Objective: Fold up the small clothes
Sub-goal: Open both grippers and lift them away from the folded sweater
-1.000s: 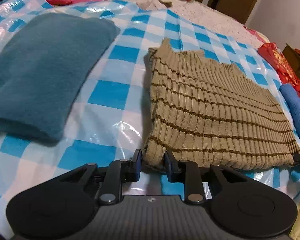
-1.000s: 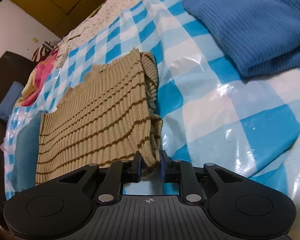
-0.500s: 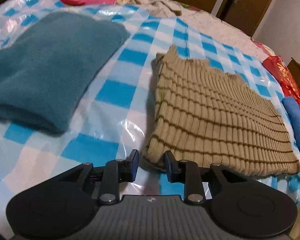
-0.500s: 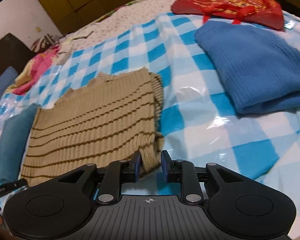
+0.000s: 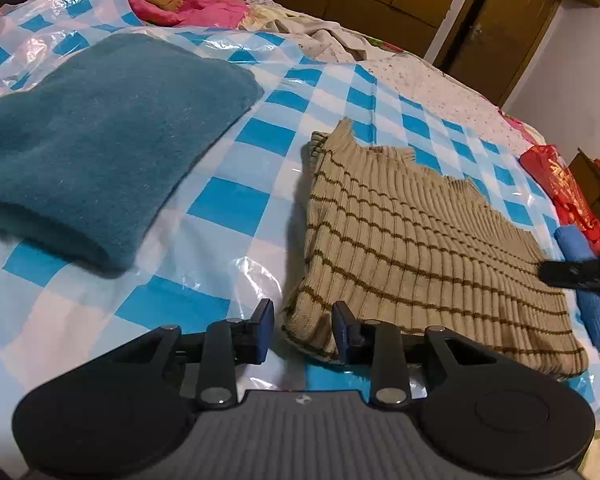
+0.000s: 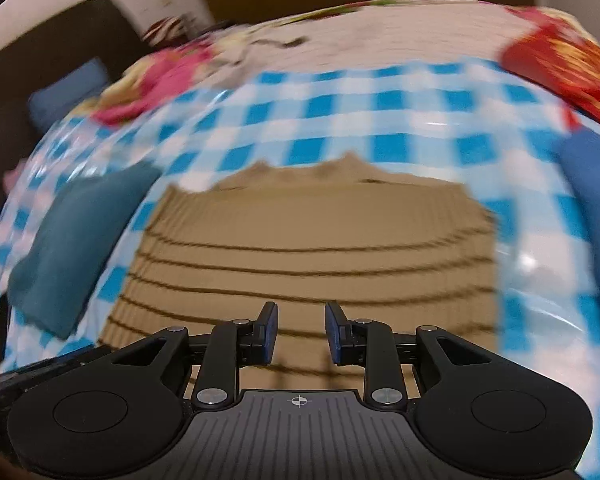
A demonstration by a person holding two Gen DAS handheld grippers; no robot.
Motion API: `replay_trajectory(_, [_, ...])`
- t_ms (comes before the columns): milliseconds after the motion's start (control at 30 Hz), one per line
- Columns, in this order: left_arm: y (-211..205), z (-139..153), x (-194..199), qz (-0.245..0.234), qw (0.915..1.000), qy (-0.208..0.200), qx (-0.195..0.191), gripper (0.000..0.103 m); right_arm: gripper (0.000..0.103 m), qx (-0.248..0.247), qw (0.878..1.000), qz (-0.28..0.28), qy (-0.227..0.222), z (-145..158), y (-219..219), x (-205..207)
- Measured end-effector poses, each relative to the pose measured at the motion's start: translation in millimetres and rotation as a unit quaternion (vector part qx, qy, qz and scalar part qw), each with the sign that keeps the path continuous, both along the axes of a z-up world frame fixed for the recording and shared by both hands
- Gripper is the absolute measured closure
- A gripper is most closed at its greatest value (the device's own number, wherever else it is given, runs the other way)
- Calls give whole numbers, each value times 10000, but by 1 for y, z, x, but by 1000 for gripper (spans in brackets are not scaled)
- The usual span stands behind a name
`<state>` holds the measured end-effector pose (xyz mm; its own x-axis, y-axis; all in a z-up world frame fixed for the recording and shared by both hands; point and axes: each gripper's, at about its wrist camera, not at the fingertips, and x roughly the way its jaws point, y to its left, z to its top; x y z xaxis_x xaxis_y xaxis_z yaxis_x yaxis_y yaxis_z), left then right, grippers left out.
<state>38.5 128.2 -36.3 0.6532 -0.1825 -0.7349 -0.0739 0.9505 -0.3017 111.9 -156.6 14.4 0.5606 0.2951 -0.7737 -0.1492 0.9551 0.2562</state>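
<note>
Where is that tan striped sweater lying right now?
The tan striped sweater lies flat on the checkered sheet, between the teal folded garment on its left and the blue folded garment on its right, just ahead of both grippers.

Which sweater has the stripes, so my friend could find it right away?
Look at the blue-and-white checkered sheet covering the bed. In its middle lies the striped sweater, flat, between the teal sweater and the blue sweater. It is the only tan, ribbed one with thin brown stripes.
</note>
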Motion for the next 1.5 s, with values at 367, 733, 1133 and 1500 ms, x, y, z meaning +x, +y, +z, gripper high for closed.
replay_trajectory(367, [2,-10,4,107,9998,119,-74,60,77,-295,9973,464,482,-44,54,14])
replay_trajectory(733, [-11,-9,5,87,9994,102,308,60,78,-191,9991,166,341,-48,38,-11])
replay_trajectory(1133, [-24,-8,4,23,9967,84,807,57,77,-51,9996,-200,171,-52,6,-38])
replay_trajectory(1500, [-30,-8,4,-9,9945,93,1040,55,77,188,9988,-440,90,-58,-8,-50])
